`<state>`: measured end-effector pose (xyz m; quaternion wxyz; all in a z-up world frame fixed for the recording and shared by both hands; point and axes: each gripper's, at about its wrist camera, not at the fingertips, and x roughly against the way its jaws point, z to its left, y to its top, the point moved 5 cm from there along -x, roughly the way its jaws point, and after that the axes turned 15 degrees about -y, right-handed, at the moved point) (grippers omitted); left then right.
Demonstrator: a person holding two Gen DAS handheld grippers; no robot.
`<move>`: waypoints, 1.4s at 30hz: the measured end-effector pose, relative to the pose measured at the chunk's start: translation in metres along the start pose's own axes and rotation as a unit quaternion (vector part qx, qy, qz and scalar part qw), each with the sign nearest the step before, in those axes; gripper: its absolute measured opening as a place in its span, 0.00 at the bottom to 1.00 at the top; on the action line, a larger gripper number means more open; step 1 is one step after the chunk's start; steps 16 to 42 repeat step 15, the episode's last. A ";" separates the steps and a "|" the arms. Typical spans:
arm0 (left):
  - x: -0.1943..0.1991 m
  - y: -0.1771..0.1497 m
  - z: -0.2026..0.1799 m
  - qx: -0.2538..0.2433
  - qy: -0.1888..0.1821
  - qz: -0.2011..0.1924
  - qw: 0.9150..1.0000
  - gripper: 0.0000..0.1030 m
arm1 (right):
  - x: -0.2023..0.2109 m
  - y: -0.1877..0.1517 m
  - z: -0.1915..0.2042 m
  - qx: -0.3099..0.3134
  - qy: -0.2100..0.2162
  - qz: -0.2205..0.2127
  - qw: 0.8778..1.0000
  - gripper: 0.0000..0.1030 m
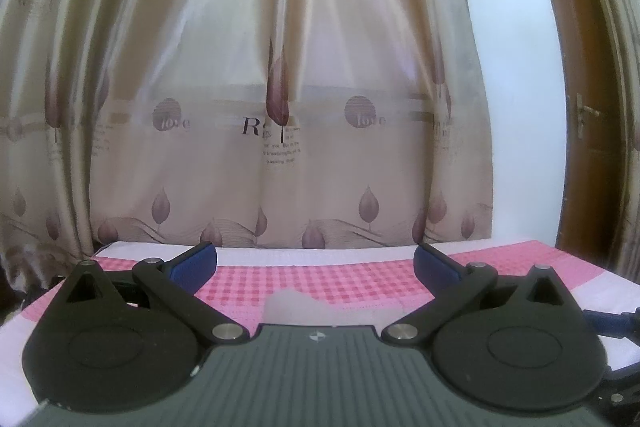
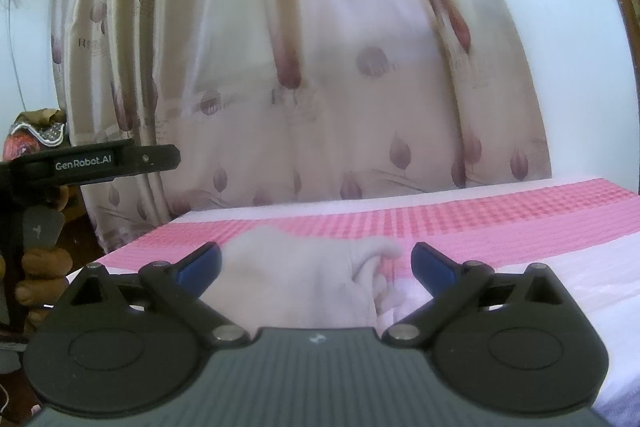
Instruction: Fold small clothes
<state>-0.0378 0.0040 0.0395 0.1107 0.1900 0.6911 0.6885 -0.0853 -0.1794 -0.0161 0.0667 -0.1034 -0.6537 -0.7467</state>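
Note:
A small pale white garment (image 2: 304, 279) lies crumpled on the pink checked cloth (image 2: 500, 219) of the table, just in front of my right gripper (image 2: 316, 265), which is open and empty above it. In the left wrist view only a small pale corner of the garment (image 1: 294, 305) shows above the gripper body. My left gripper (image 1: 316, 263) is open and empty, held above the table. The left gripper's black body marked GenRobot.AI (image 2: 92, 163) shows at the left of the right wrist view, with the holding hand below it.
A beige curtain with purple leaf prints (image 1: 260, 87) hangs right behind the table's far edge. A white wall (image 1: 520, 107) and a brown door (image 1: 592, 131) stand at the right. The right gripper's dark body (image 1: 616, 323) shows at the right edge. Cluttered items (image 2: 36, 131) sit at the far left.

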 end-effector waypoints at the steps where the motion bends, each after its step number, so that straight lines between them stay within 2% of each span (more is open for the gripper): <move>1: -0.001 -0.001 0.001 0.000 0.004 0.002 1.000 1.00 | 0.000 0.000 0.000 0.000 0.001 0.001 1.000 0.99; 6: -0.003 -0.005 0.007 0.012 0.013 0.004 1.000 1.00 | 0.003 0.000 0.003 0.005 0.003 -0.003 1.000 0.99; 15: -0.009 -0.011 0.013 0.023 0.029 0.029 0.999 1.00 | 0.008 0.003 0.007 0.029 -0.020 -0.022 0.999 1.00; 42: -0.009 -0.011 0.013 0.023 0.029 0.029 0.999 1.00 | 0.008 0.003 0.007 0.029 -0.020 -0.022 0.999 1.00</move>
